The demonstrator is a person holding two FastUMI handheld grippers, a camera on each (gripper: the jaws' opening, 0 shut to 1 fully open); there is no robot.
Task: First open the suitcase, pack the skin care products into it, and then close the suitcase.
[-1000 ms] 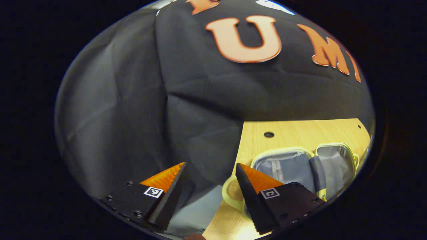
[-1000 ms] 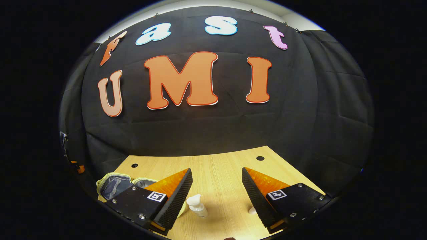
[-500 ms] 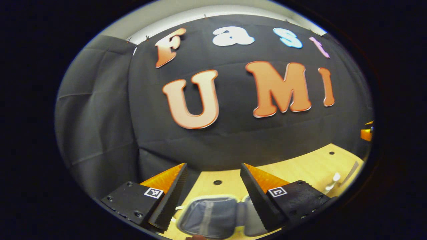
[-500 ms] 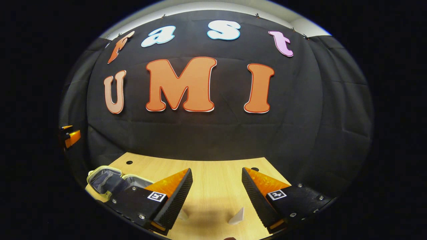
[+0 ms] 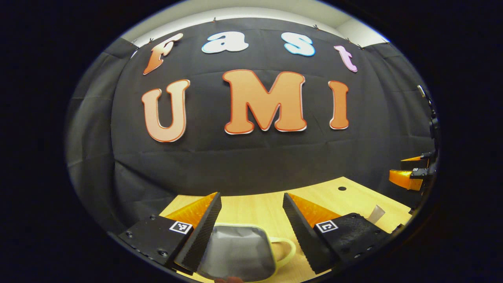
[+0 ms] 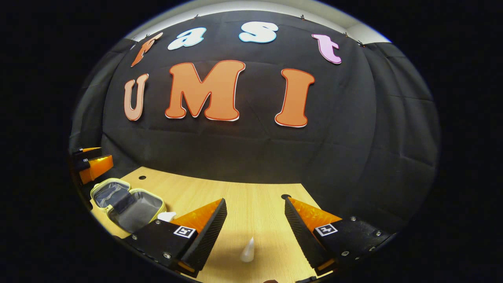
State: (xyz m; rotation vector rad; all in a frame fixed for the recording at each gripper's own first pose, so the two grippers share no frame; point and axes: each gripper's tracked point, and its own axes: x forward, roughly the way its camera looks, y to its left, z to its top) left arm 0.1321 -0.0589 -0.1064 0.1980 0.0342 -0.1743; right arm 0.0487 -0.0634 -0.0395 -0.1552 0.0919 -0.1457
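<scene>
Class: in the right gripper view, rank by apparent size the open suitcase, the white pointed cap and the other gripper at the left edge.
1. suitcase
2. left gripper, cut off by the edge, so unsure
3. white pointed cap

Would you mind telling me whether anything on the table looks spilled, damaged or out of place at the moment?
Nothing stands out. The suitcase lies open and flat on the wooden table, its lining unspilled. A small white pointed product stands upright ahead of the right gripper, and the left gripper hangs open above the suitcase.

one open suitcase, two white skin care bottles, two grippers
</scene>
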